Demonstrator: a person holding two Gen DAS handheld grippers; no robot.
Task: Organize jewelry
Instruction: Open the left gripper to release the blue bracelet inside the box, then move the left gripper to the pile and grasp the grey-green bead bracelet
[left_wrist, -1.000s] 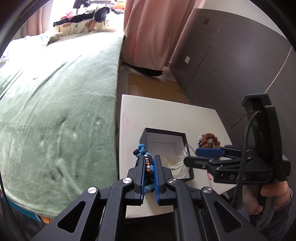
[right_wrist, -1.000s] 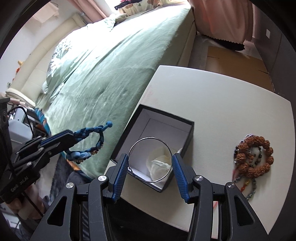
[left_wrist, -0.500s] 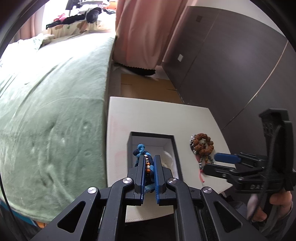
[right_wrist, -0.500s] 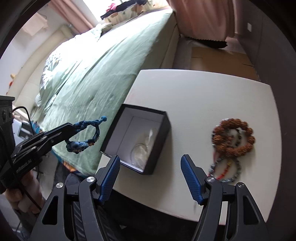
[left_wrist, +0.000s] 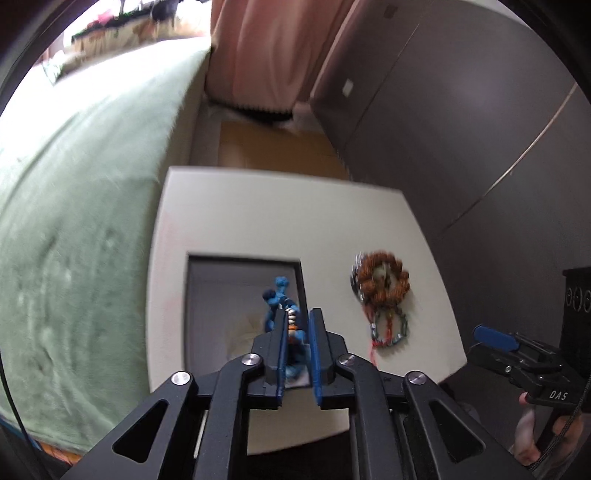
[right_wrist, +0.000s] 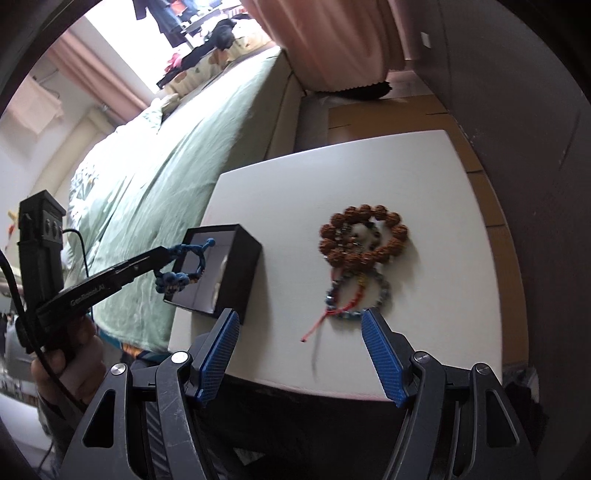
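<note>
Blue braided bracelet (left_wrist: 277, 301) sits between the left gripper (left_wrist: 298, 332) pads over the black box (left_wrist: 192, 314), near its right wall. Jaws have just been opening, and the right pad looks clear of the cord, so I read it as released. Risk: cord snags on the pad or drapes over the wall instead of dropping in. Right gripper (right_wrist: 301, 334) gapes wide, empty, above the bead pile (right_wrist: 360, 242) on the white table (right_wrist: 424, 177). Risk: tangled strands lift together.
</note>
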